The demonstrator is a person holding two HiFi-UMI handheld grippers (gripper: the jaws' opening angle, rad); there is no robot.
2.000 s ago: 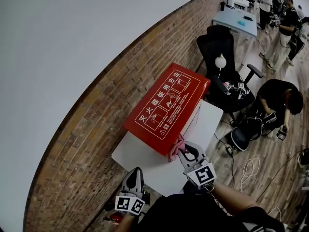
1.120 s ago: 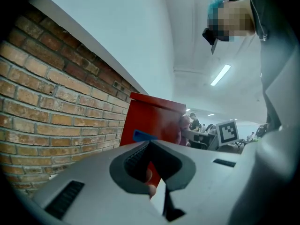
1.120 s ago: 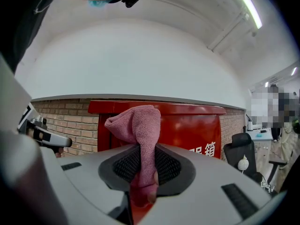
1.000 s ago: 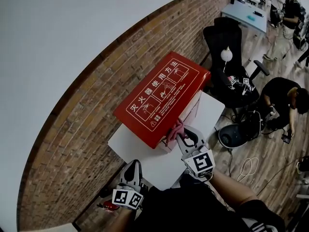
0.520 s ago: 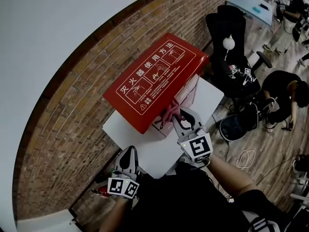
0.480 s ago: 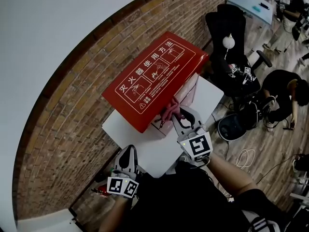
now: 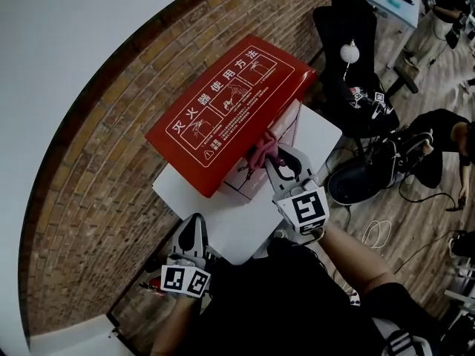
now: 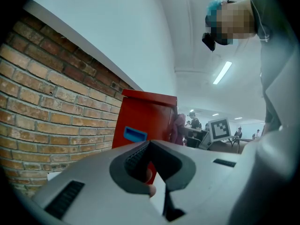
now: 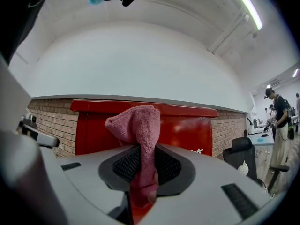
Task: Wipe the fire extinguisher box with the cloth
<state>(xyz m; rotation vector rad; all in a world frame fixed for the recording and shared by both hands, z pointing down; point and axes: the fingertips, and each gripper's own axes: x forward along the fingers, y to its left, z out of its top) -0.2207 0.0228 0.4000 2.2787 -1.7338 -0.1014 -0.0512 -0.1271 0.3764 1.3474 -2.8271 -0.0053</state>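
Two grippers, both closed. The right gripper (image 7: 276,162) has its jaws clamped on the pink cloth (image 7: 260,154). The cloth bunches against the front face of the red fire extinguisher box (image 7: 223,110), just under the lid's edge. It probably touches, though the angle is poor. The box stands along the far edge of the white table (image 7: 230,225), against the brick wall (image 7: 82,191). The left gripper (image 7: 194,225) has its jaws pressed together on nothing and hangs just off the table's near left edge.
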